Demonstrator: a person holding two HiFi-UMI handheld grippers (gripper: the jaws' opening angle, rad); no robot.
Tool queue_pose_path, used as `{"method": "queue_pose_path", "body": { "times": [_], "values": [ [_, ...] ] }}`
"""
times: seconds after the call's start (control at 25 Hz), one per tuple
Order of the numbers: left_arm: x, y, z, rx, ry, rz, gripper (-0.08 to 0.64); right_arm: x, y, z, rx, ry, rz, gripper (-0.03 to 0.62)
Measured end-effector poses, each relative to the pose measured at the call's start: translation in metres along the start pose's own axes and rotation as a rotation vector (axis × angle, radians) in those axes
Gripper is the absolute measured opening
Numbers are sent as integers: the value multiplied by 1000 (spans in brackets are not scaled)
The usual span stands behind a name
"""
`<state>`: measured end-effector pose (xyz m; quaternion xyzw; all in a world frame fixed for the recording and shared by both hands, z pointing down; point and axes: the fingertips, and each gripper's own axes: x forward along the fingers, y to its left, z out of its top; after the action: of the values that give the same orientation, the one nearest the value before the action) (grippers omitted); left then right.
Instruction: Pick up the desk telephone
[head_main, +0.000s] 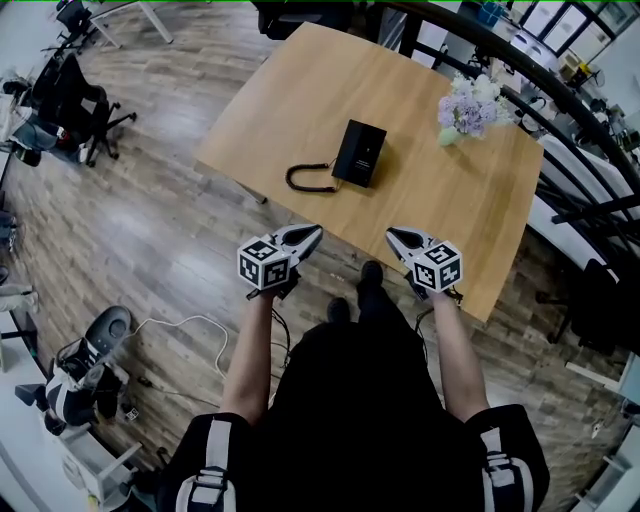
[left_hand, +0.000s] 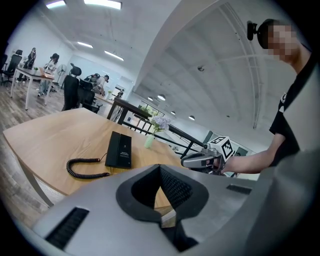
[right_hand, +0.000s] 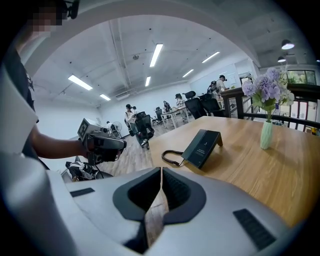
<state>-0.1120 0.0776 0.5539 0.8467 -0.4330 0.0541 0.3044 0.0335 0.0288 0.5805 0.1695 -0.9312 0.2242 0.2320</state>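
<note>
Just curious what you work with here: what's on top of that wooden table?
On the table sit a black desk telephone, its coiled cord beside it, and a vase of pale purple flowers near one edge. Anything beneath the telephone is covered.

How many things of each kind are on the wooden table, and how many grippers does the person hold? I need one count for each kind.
desk telephone: 1
vase of flowers: 1
grippers: 2 (left gripper, right gripper)
total: 4
</note>
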Motion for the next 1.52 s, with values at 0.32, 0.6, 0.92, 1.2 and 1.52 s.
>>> {"method": "queue_pose_path", "body": {
  "times": [0.32,0.6,0.92,1.2,1.52],
  "values": [
    [35,11,19,-13,25,27,21,7,-46,16,19,13,29,31],
    [57,23,38,-19,38,68,21,15,-80,32,32,13,65,31],
    [80,29,53,-36,58,107,21,24,-108,40,44,25,104,31],
    [97,35,54,-50,56,129,21,24,-129,38,41,49,123,31],
    [107,35,53,-59,67,147,21,26,-142,37,28,66,143,31]
  ]
}}
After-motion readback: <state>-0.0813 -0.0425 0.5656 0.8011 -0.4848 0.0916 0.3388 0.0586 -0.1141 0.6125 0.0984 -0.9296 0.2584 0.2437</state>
